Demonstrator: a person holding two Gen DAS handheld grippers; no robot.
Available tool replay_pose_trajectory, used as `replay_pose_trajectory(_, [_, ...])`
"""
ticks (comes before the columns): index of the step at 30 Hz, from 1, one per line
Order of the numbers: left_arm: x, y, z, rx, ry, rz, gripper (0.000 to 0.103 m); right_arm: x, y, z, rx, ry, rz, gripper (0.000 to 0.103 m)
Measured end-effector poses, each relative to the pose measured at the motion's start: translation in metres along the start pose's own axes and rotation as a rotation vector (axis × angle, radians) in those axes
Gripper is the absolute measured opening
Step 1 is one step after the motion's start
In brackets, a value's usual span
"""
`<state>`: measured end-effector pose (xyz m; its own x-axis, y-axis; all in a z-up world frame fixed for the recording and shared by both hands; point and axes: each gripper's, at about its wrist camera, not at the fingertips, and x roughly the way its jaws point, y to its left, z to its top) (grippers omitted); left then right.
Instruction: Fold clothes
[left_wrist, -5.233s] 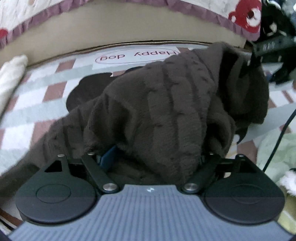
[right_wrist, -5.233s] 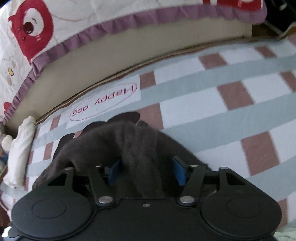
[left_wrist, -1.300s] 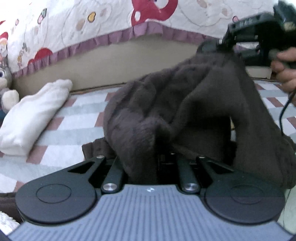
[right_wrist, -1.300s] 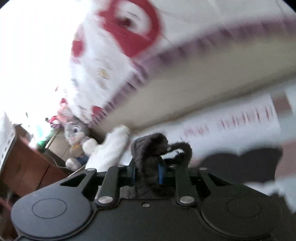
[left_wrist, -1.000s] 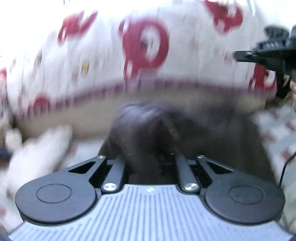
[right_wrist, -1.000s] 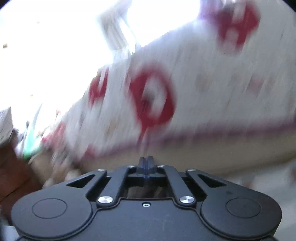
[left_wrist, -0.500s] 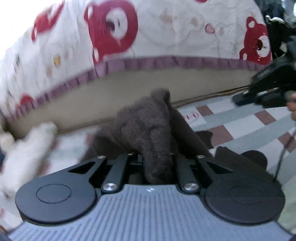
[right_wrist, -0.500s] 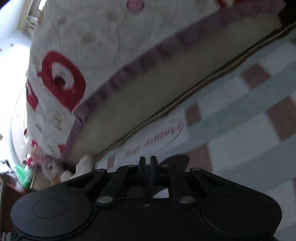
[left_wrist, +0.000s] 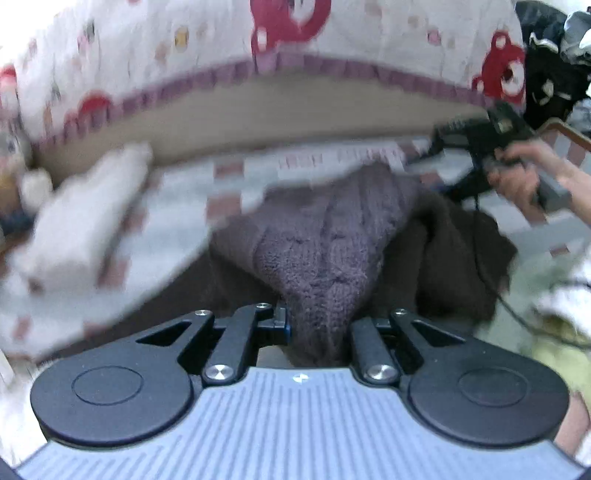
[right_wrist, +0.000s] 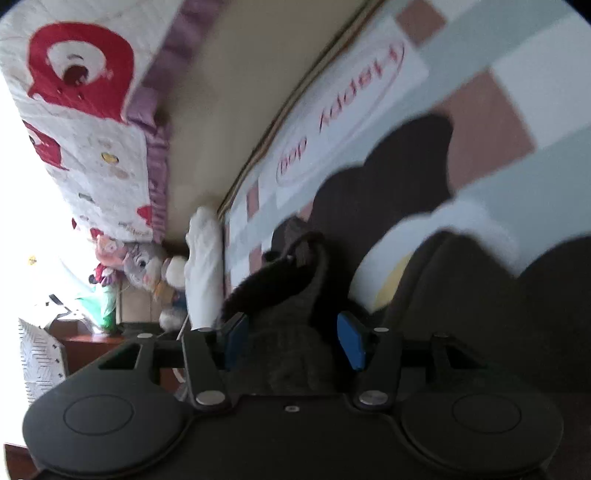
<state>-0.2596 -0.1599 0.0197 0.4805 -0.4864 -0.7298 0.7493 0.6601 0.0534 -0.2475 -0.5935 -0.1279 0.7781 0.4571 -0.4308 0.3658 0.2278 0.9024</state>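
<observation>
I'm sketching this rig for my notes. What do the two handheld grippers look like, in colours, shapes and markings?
The left gripper has a grey ribbed body with a small white logo, flanked by two round black discs; black linkage arms with silver pivot screws carry its fingers. The right gripper has the same shape but an all-black body and blue finger pads. A bare hand grips it, with a black cable trailing.

Brown sweater (right_wrist: 291, 332) between spread blue fingers (right_wrist: 350, 341) — checked mat (right_wrist: 480, 74) beyond

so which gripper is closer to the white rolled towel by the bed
Left. The left gripper, holding the brown sweater, has the white towel just to its left; the right gripper is far across the mat.
</observation>
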Motion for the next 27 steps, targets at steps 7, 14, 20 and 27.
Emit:
replay_pose_trajectory(7, [0.022,0.004,-0.025,-0.046,0.125,-0.016,0.009,0.021,0.019,-0.021,-0.042,0.058,-0.012,0.083])
replay_pose_trajectory(14, [0.028,0.005,-0.026,-0.063,0.12,-0.007,0.009,0.051,0.025,-0.005,-0.004,0.08,0.014,0.09])
replay_pose_trajectory(20, [0.036,0.006,-0.023,-0.082,0.135,0.014,0.009,0.109,0.021,0.014,-0.048,0.159,0.014,0.082])
replay_pose_trajectory(27, [0.083,0.008,-0.022,-0.079,0.201,0.093,0.015,0.101,0.093,-0.019,-0.448,0.03,0.085,0.012])
